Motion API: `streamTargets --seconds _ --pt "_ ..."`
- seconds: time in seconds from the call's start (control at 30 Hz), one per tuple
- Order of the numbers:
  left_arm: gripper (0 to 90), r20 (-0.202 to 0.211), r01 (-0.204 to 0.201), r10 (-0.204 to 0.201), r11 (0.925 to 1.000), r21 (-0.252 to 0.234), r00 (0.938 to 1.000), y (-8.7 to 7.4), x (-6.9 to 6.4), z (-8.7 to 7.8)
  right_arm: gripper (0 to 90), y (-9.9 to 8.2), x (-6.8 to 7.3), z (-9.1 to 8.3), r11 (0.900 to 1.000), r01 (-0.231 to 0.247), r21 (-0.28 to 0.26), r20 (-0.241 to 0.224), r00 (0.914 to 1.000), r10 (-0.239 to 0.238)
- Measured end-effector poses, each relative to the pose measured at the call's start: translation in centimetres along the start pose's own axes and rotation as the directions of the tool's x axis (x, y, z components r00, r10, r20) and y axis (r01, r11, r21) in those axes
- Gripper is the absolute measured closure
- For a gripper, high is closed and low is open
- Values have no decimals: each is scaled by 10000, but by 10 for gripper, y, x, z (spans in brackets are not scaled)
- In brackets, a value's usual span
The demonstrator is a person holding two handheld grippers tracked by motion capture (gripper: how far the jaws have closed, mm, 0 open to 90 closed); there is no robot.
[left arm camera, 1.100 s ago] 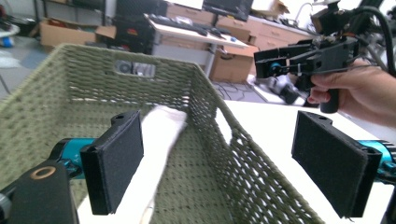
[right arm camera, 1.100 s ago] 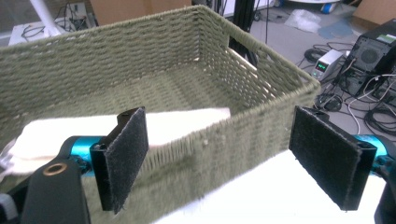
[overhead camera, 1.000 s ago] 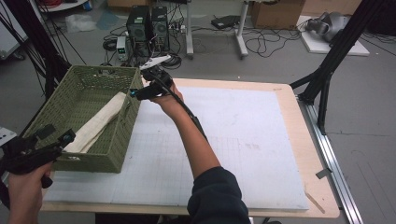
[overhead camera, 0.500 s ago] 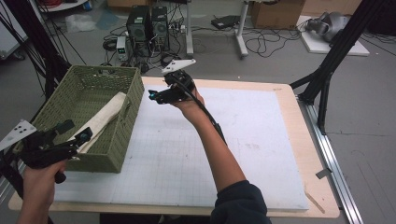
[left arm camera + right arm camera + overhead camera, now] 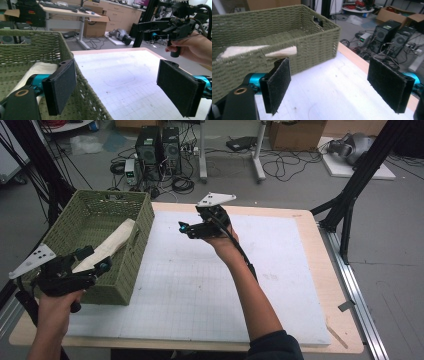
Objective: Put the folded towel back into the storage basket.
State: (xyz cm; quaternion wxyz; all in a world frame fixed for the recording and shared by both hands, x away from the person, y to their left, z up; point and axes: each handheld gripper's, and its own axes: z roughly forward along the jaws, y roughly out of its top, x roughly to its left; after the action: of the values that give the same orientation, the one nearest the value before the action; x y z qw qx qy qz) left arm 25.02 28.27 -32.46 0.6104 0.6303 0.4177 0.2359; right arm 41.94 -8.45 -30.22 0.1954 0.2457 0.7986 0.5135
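Now, going from left to right with the green woven basket (image 5: 131,251) as the landmark: the left gripper (image 5: 97,262) sits at the basket's near corner, its jaws spread wide with nothing between them. In the left gripper view one pad (image 5: 61,87) hangs just inside the basket's near wall while the other is out over the white mat (image 5: 125,82), so the jaws straddle the rim without closing on it. Half a second ago this gripper was lower and further out from the corner; it has come up and in.

The cream folded cloth (image 5: 112,245) lies inside the basket, slanted, with its upper end leaning against the wall on the mat side. It looks to be lying loose there, though the weave hides how its lower end sits.

To the right of the basket, the right gripper (image 5: 186,227) is held up above the mat, well clear of the rim. It was hovering right at the basket's far corner a second ago and has since drawn back. Its jaws are wide apart and empty, as the right gripper view shows.

With the cloth resting in the basket and both grippers empty, I judge the placing done and the right hand retreating.
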Motion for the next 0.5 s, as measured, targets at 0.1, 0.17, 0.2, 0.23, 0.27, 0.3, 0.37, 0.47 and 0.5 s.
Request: streamTargets --seconds 0.1,0.17,0.2,0.23,0.27,0.3,0.37,0.47,0.5 --pt "161 171 -81 81 10000 -12 9998 0 -3 5 176 -7 -4 -9 9999 -116 -70 105 9999 116" --pt "161 263 -170 171 9999 -24 9995 0 -6 8 176 -12 -7 -15 9997 -197 -107 223 9996 199" --pt "161 336 -202 202 9998 -18 9992 0 -7 10 176 -14 -8 -19 9996 -236 -126 276 9993 240" --pt "161 426 -199 201 9998 -40 9989 0 -8 11 176 -17 -9 -22 9996 -259 -127 312 9992 263" --pt "161 555 -199 201 9998 -41 9983 0 -9 13 176 -19 -10 -25 9996 -276 -74 327 9991 278" --pt "161 674 -222 222 9998 2 9975 -1 -10 15 176 -21 -11 -28 9996 -282 -99 364 9989 285" --pt "161 813 -353 346 9993 79 9961 -1 -13 19 176 -26 -13 -35 9996 -271 -109 448 9986 276" --pt "161 1074 -450 439 9990 81 9932 -1 -16 24 176 -32 -15 -44 9994 -323 -103 575 9978 328" --pt "161 1180 -461 452 9989 49 9920 -1 -17 26 176 -35 -16 -47 9994 -323 -103 617 9976 329"
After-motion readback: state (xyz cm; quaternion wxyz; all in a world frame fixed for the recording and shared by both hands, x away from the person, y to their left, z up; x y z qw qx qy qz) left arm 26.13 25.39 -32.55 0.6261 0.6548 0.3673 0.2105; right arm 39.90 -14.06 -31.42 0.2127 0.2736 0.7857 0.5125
